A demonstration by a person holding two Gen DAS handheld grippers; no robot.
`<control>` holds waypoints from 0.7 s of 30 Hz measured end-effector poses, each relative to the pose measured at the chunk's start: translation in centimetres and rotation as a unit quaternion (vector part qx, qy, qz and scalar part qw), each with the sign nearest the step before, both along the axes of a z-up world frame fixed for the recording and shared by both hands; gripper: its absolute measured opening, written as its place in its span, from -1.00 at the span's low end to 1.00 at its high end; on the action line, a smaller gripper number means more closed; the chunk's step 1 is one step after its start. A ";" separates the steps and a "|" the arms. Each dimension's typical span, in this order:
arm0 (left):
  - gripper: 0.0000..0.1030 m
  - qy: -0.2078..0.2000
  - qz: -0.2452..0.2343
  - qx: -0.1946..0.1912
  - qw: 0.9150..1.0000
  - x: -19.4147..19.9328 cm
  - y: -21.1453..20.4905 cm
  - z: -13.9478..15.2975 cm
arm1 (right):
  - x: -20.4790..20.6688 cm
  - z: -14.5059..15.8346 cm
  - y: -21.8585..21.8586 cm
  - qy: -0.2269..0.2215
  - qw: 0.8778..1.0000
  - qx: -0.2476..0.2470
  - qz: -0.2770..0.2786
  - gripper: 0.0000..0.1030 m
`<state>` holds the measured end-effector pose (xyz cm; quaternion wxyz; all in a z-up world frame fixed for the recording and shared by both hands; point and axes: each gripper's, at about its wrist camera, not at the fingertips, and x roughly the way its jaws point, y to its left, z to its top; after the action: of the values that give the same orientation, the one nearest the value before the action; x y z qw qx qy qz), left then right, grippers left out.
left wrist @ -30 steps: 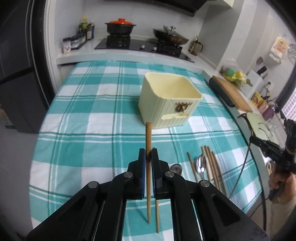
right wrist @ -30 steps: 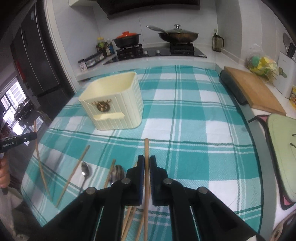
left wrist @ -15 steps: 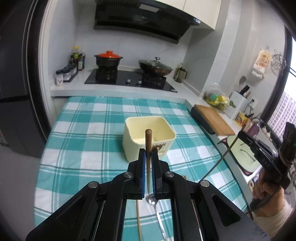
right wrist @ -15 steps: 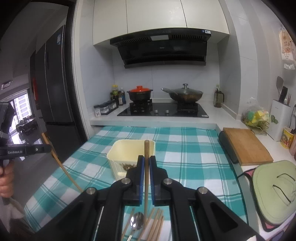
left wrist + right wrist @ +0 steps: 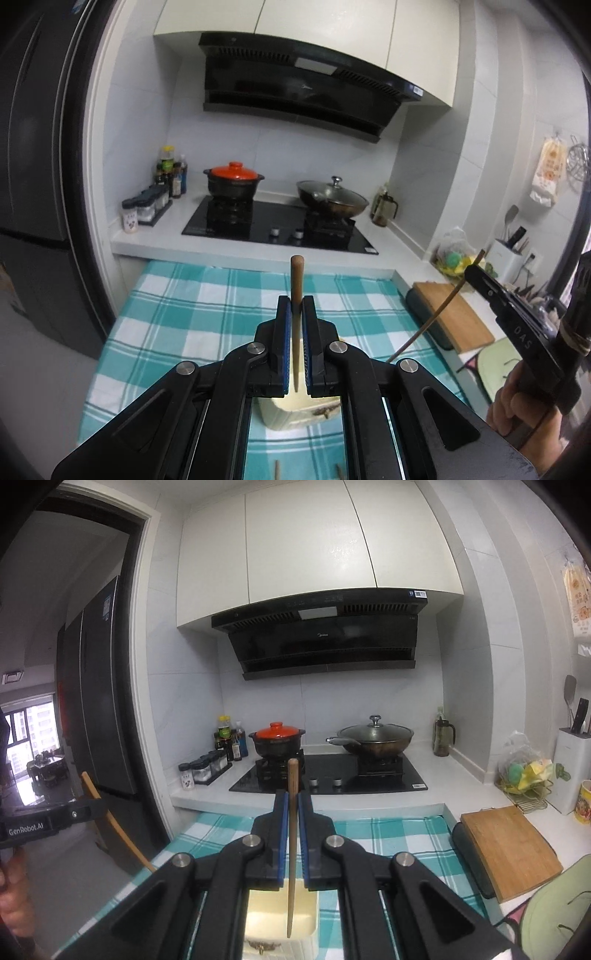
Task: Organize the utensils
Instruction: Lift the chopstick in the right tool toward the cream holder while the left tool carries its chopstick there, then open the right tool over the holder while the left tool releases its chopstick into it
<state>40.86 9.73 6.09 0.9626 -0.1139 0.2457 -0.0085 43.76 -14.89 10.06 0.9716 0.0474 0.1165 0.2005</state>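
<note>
Two wooden chopsticks (image 5: 296, 291) (image 5: 291, 812) held aloft, seemingly above the cream holder (image 5: 280, 919).

A red-lidded clay pot (image 5: 277, 738) and a lidded wok (image 5: 375, 738) sit on the stove; a wooden cutting board (image 5: 511, 843) lies beyond the table's right edge.

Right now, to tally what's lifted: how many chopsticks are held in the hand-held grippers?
2: one chopstick in the left hand-held gripper, another chopstick in the right hand-held gripper. More may lie hidden below.

chopstick (image 5: 296, 295): smooth wood | tablecloth (image 5: 207, 306): checked woven cloth | holder (image 5: 273, 915): cream matt plastic | hob (image 5: 369, 775): glossy black
</note>
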 end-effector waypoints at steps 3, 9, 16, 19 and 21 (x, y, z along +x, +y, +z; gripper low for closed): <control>-0.92 0.034 0.008 -0.010 0.999 2.6 0.0 -3.2 | 3.0 -2.1 1.0 0.029 0.999 0.013 -0.003 -0.89; -0.92 0.102 0.007 -0.001 0.995 5.9 -0.5 -9.2 | 7.2 -8.3 2.4 0.113 0.993 -0.018 -0.008 -0.89; -0.90 0.138 0.003 0.013 0.990 7.1 -1.9 -11.7 | 9.5 -12.8 2.4 0.199 0.979 -0.037 -0.003 -0.89; -0.55 0.127 0.002 0.021 0.992 5.7 -1.9 -11.1 | 9.6 -13.1 2.5 0.208 0.977 -0.037 -0.010 -0.83; 0.15 0.113 0.006 0.032 0.993 4.2 -1.7 -10.3 | 9.1 -12.6 2.3 0.202 0.978 -0.042 -0.011 -0.83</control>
<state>45.07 8.07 -4.24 0.9318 -0.0844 0.3526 0.0184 52.82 -12.55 -2.56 0.9312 0.0470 0.3185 0.1710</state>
